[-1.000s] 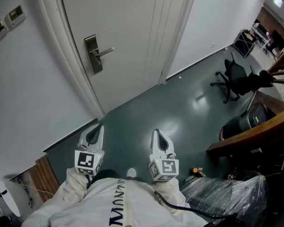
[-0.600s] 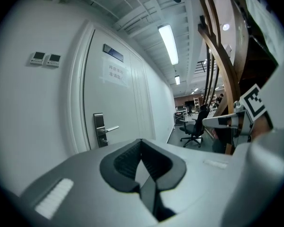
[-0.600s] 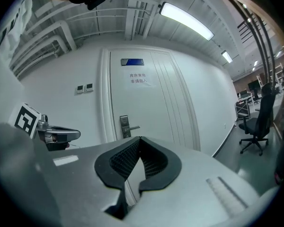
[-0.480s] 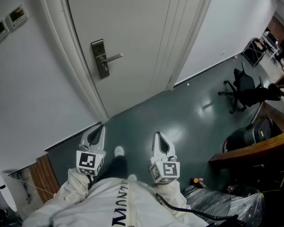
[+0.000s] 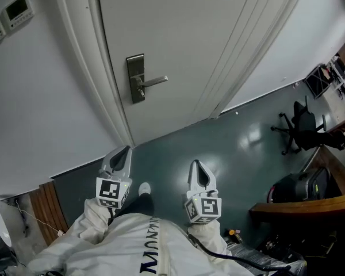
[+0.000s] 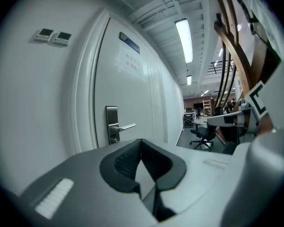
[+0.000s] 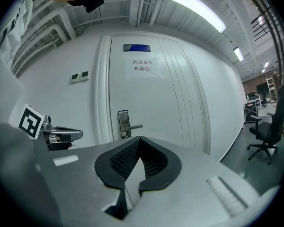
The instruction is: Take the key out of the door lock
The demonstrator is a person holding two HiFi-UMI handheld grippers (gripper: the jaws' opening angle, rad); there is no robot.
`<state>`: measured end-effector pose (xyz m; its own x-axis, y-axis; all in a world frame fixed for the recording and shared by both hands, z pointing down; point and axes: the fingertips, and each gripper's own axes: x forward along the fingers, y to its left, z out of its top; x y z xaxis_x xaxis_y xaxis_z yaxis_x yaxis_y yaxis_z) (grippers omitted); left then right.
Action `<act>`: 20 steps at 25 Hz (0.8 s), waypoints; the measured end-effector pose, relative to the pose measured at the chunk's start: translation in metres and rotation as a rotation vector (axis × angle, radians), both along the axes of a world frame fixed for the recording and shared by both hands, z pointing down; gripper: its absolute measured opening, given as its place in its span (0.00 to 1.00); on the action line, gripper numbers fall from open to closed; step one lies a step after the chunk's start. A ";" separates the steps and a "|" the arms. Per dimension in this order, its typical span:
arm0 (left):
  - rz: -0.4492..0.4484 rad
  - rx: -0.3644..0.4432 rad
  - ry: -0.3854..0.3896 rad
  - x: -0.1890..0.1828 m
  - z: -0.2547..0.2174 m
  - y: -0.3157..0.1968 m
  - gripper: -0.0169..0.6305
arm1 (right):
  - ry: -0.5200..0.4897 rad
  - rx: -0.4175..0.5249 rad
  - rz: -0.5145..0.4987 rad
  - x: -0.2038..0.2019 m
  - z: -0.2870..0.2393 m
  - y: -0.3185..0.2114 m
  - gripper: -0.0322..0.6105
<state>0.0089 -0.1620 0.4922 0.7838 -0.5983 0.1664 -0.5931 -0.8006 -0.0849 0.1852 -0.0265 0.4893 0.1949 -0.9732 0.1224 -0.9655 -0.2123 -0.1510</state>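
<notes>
A white door (image 5: 184, 45) carries a metal lock plate (image 5: 136, 78) with a lever handle (image 5: 155, 81). The key is too small to make out in any view. My left gripper (image 5: 122, 152) and right gripper (image 5: 195, 165) are held side by side over the dark floor, well short of the door. Both are shut with nothing between the pads. The left gripper view has the lock plate (image 6: 112, 125) straight ahead above my left gripper (image 6: 141, 141). In the right gripper view the plate (image 7: 124, 124) sits just above my right gripper (image 7: 139, 138), with the left gripper (image 7: 61, 135) beside it.
Two wall control panels (image 5: 17, 10) hang left of the door frame. An office chair (image 5: 302, 132), a wooden desk edge (image 5: 310, 203) and a black bin (image 5: 293, 188) stand at the right. A wooden panel (image 5: 46, 203) is at the lower left. The person's shoe (image 5: 144, 188) shows between the grippers.
The door and its lock plate have grown larger and shifted right and down in the head view. Both grippers have come closer to the door, still shut and side by side.
</notes>
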 end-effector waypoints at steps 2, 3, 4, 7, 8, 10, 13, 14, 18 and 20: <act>-0.010 0.004 0.004 0.001 -0.004 -0.010 0.03 | 0.002 -0.003 -0.017 0.001 -0.003 -0.014 0.05; -0.014 0.008 0.007 0.002 -0.008 -0.011 0.03 | 0.005 -0.002 -0.026 0.001 -0.006 -0.017 0.05; -0.018 0.011 0.009 0.003 -0.012 -0.012 0.03 | 0.008 -0.001 -0.036 0.001 -0.010 -0.021 0.05; -0.029 0.015 0.015 0.003 -0.018 -0.030 0.03 | 0.017 -0.009 -0.063 -0.002 -0.015 -0.046 0.05; -0.029 0.012 0.017 0.003 -0.018 -0.042 0.03 | 0.019 -0.016 -0.070 -0.004 -0.014 -0.061 0.05; -0.027 0.005 0.022 0.001 -0.014 -0.066 0.03 | 0.023 -0.032 -0.081 -0.009 -0.010 -0.089 0.05; -0.027 0.004 0.023 -0.002 -0.010 -0.085 0.03 | 0.028 -0.047 -0.093 -0.014 -0.008 -0.113 0.05; -0.027 0.003 0.023 -0.003 -0.008 -0.089 0.03 | 0.031 -0.048 -0.096 -0.015 -0.008 -0.119 0.05; -0.036 -0.007 0.031 -0.004 -0.006 -0.105 0.03 | 0.034 -0.057 -0.113 -0.021 -0.007 -0.137 0.05; -0.039 -0.012 0.034 -0.005 -0.006 -0.107 0.03 | 0.032 -0.065 -0.124 -0.023 -0.006 -0.142 0.05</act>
